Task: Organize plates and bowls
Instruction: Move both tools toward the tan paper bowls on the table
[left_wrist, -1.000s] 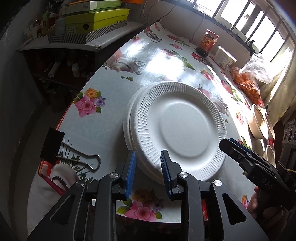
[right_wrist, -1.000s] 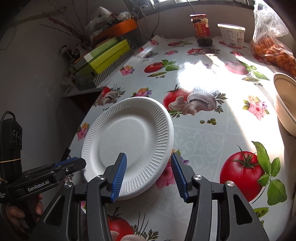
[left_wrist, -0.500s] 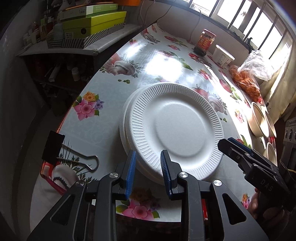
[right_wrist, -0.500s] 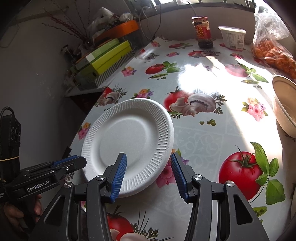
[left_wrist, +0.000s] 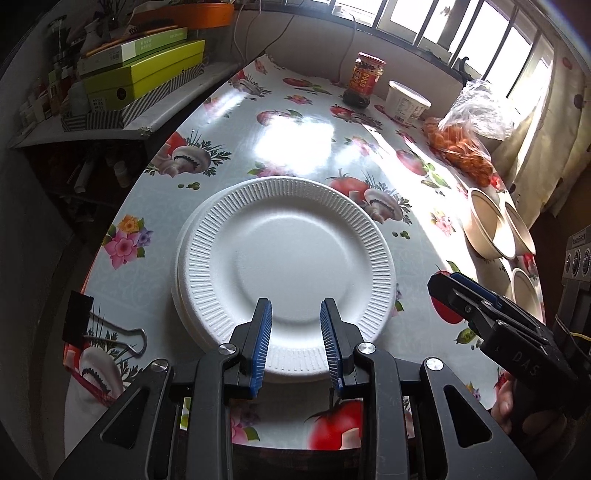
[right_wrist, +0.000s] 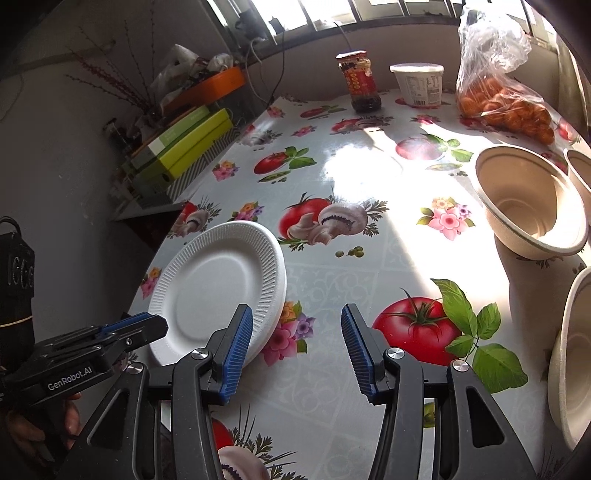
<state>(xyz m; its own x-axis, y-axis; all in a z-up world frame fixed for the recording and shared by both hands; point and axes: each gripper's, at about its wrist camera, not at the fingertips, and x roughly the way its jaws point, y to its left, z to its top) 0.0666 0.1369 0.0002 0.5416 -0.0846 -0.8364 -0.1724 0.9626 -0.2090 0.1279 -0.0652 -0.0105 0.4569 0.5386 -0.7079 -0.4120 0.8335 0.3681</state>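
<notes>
- In our left wrist view the left gripper (left_wrist: 295, 339) sits at six o'clock, its jaws a little apart over the near rim of the stack of white foam plates (left_wrist: 284, 266); nothing is clamped between them.
- We see the plates lying flat on the table (left_wrist: 295, 147), stacked slightly offset, near its left edge.
- At eight o'clock of the stack a black binder clip (left_wrist: 79, 323) grips the tablecloth at the table's edge.
- The right gripper (left_wrist: 454, 290) enters that view at four o'clock, just beside the stack and clear of it, a hand (left_wrist: 517, 410) behind it.
- In our right wrist view the right gripper (right_wrist: 297, 350) has its jaws well apart and holding nothing, over bare tablecloth; the plates lie at its ten o'clock.
- Farther out, at two to three o'clock, we see beige paper bowls (right_wrist: 532, 199) standing on the table well apart from the plates: one whole, others cut off by the picture's edge.
- At the far end, around twelve to one o'clock, stand a red-labelled jar (right_wrist: 360, 83), a white tub (right_wrist: 417, 83) and a clear bag of orange fruit (right_wrist: 506, 107).
- At ten o'clock, off the table, green boxes (left_wrist: 140, 79) lie stacked on a shelf.
</notes>
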